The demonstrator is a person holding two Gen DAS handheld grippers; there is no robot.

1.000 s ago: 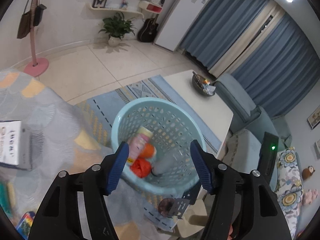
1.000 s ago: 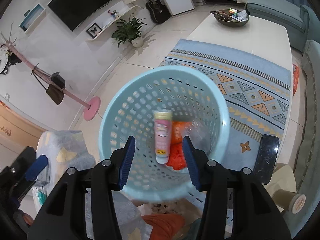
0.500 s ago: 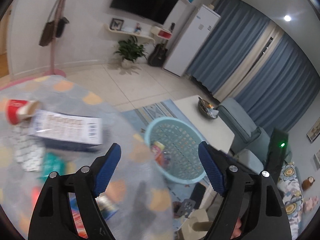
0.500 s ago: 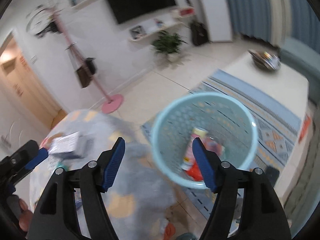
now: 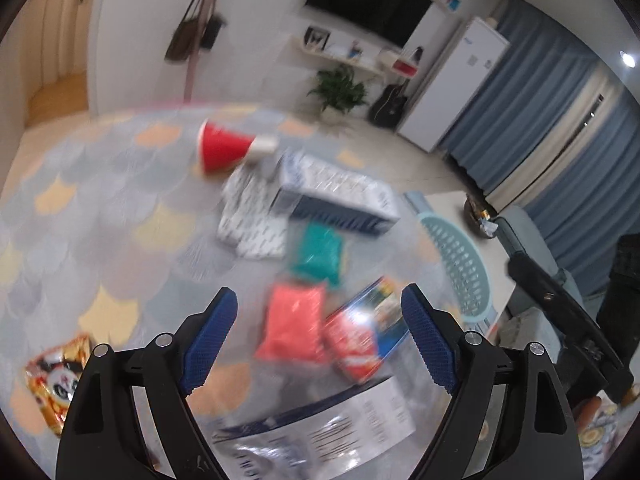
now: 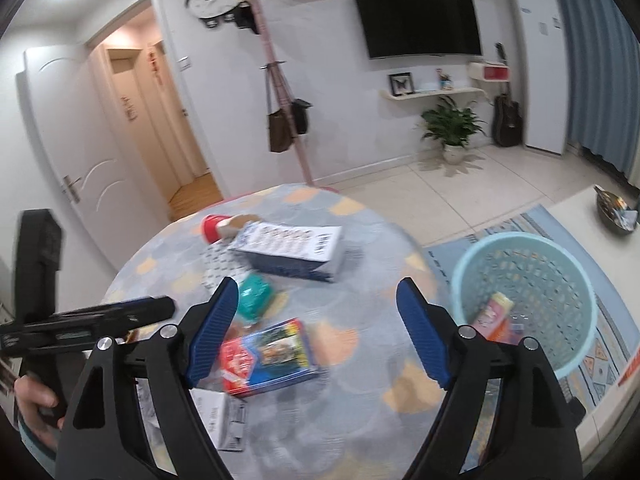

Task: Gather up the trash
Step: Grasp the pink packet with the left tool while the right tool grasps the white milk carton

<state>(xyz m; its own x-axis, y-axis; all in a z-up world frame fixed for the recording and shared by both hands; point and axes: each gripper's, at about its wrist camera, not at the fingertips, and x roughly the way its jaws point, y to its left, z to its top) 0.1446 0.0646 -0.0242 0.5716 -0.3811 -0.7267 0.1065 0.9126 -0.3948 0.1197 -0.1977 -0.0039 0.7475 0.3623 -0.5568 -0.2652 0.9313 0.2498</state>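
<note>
Both grippers hang open and empty over a round table (image 6: 360, 344) with a scale-pattern cloth. My left gripper (image 5: 320, 336) is above an orange-red packet (image 5: 294, 328) and a red-and-blue box (image 5: 366, 340). My right gripper (image 6: 316, 332) is above the same red-and-blue box (image 6: 266, 356). Farther off lie a teal packet (image 5: 320, 254), a white-and-blue carton (image 6: 292, 252), a red cup (image 5: 222, 150) on its side and a foil panda packet (image 5: 56, 376). The light blue basket (image 6: 528, 300) stands on the floor right of the table and holds a pink tube (image 6: 490, 314).
A printed plastic bag (image 5: 316, 436) lies at the table's near edge. A patterned white packet (image 5: 252, 220) lies by the carton. A blue rug (image 6: 600, 344), a white coffee table with a bowl (image 6: 616, 212) and a coat stand (image 6: 280, 92) are around.
Both grippers have swung left, from over the basket to over the table's trash. The basket now sits at the right of both views. Both jaws have stayed open.
</note>
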